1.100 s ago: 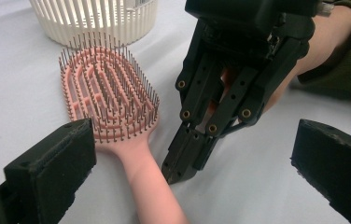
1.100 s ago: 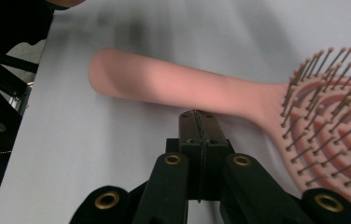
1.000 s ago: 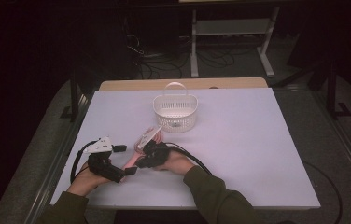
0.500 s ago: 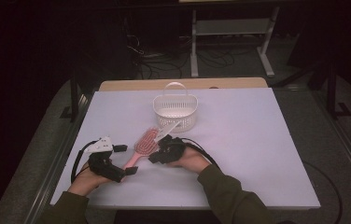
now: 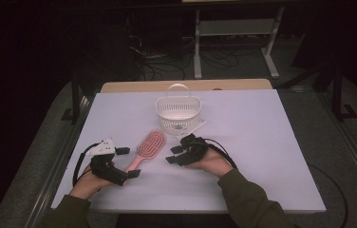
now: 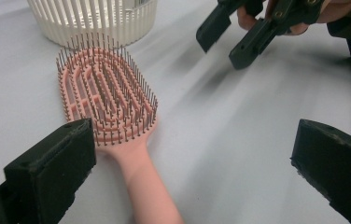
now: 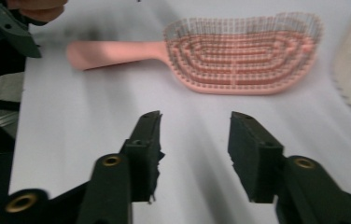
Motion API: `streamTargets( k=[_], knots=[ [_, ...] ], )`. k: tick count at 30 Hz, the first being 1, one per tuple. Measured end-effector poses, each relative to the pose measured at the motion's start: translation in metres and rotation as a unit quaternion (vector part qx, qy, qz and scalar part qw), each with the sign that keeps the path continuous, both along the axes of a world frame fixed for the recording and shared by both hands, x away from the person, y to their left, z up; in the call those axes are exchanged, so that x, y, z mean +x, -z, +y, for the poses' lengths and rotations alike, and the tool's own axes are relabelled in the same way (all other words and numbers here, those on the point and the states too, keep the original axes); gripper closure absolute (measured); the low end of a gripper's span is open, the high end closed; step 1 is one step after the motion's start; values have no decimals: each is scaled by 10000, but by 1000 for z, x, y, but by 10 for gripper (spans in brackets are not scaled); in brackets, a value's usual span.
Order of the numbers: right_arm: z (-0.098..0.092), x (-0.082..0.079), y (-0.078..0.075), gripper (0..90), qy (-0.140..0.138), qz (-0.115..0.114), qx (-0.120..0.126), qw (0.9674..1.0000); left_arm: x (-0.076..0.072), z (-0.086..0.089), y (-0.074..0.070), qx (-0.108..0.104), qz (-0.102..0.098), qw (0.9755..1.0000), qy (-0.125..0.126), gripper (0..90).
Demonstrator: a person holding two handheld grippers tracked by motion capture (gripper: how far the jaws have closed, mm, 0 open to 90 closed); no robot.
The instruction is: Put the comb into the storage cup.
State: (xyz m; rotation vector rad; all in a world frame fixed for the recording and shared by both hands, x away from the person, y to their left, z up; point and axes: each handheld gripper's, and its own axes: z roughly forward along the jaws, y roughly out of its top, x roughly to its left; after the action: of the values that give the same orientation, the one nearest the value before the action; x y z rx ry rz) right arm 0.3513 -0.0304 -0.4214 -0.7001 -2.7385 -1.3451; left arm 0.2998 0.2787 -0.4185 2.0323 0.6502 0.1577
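High view: nearest, the left gripper (image 5: 130, 162) is spread around the pink hairbrush (image 5: 147, 148) handle on the bench (image 5: 271, 156); the right gripper (image 5: 175, 154), just opened, is empty. Beyond, a basket (image 5: 178, 114) is seen. Closing on the handle is needed next.

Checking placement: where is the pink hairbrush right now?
In the high view the pink hairbrush lies flat on the table, between both grippers, near the white basket.

High view: dim, dark surround; white rectangular tabletop (image 5: 262, 142) evenly lit from above, soft shadows. Right gripper view: motion blur, pink plastic bristle hairbrush (image 7: 239, 56) smeared. Left gripper view: streaked tabletop, near jaws soft.
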Motion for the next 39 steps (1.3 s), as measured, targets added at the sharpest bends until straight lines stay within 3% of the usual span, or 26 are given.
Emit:
streamTargets(
  k=[1,19,24,32,39],
  knots=[
    [-5,-1,-2,443,158,-53,20,9999,0,0,0,6,-1,10000,4,0],
    [-67,-15,-9,159,971,-260,-2,9949,1,-1,0,47,-15,10000,17,0],
    [-73,-18,-7,121,1122,-323,-106,9931,1,0,0,20,-8,10000,-7,0],
    [-89,-29,-6,22,1312,-454,-38,9903,0,0,-1,30,-22,10000,12,0],
    [-114,-43,-5,0,1662,-513,68,9847,0,0,-2,-6,-37,10000,2,0]
  ],
)
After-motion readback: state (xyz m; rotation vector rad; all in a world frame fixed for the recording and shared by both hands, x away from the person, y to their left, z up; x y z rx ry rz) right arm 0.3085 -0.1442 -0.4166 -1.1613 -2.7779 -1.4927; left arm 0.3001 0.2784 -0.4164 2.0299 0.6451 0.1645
